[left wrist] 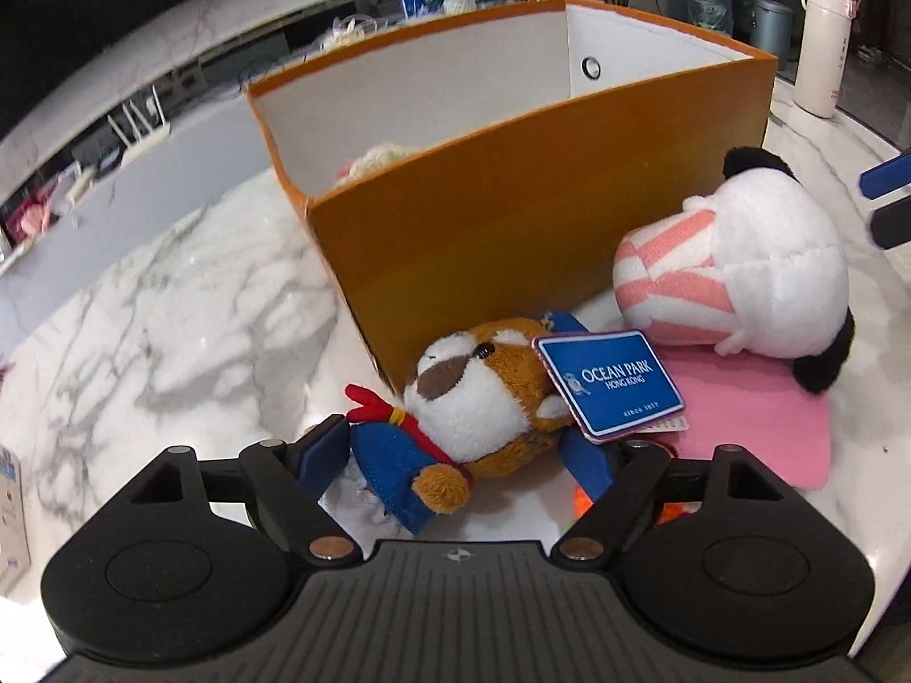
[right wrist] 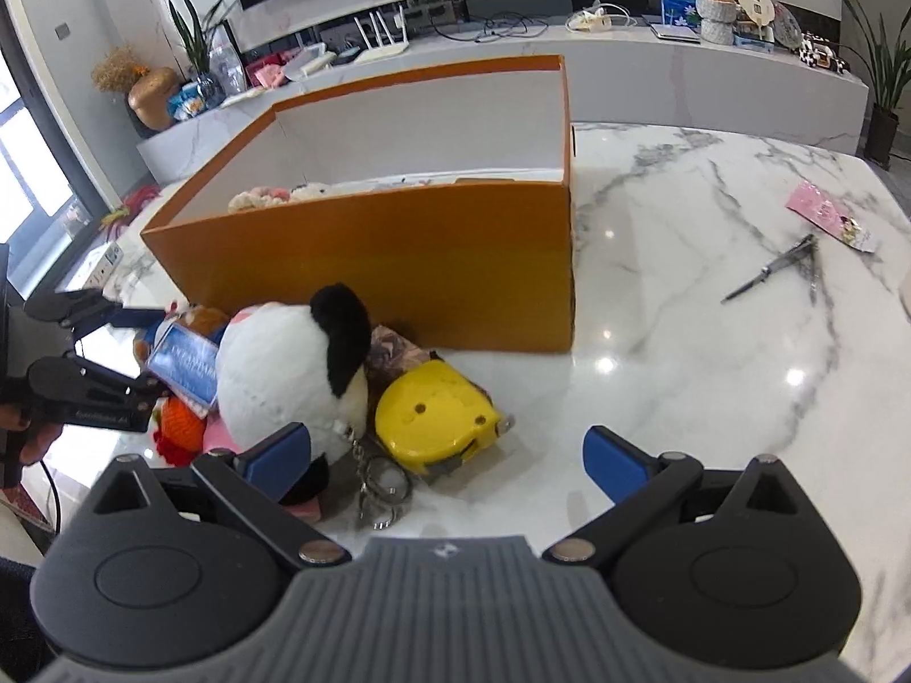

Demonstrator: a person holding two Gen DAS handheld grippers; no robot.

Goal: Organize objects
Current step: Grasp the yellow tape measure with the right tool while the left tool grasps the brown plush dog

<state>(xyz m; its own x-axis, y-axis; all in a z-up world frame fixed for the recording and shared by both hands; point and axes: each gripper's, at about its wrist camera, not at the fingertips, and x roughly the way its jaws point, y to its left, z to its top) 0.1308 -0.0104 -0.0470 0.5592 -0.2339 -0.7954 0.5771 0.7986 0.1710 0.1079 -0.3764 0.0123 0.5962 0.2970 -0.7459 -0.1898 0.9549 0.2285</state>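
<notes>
Orange storage box (left wrist: 512, 239) stands open-topped on the marble table (left wrist: 171, 313), a few soft toys already lying inside it, while the rest of the clutter waits against its near wall. Largest of that heap is the panda plush (left wrist: 757, 262) in pink stripes, resting on a pink mat (left wrist: 757, 427); just beside it lie the brown-and-white plush dog (left wrist: 484, 398) with its blue Ocean Park tag (left wrist: 609, 384), a yellow tape measure (right wrist: 438, 415) and a small key ring (right wrist: 381, 484). The left gripper (left wrist: 455, 455) has its jaws spread wide around the dog, pads flanking but not pressing it; a clean pick likely means closing on the body, clear of the loose tag. The right gripper (right wrist: 450, 455) is likewise wide and empty, low over the table, the panda touching or nearly touching its left pad and the tape measure just ahead between the fingers.
</notes>
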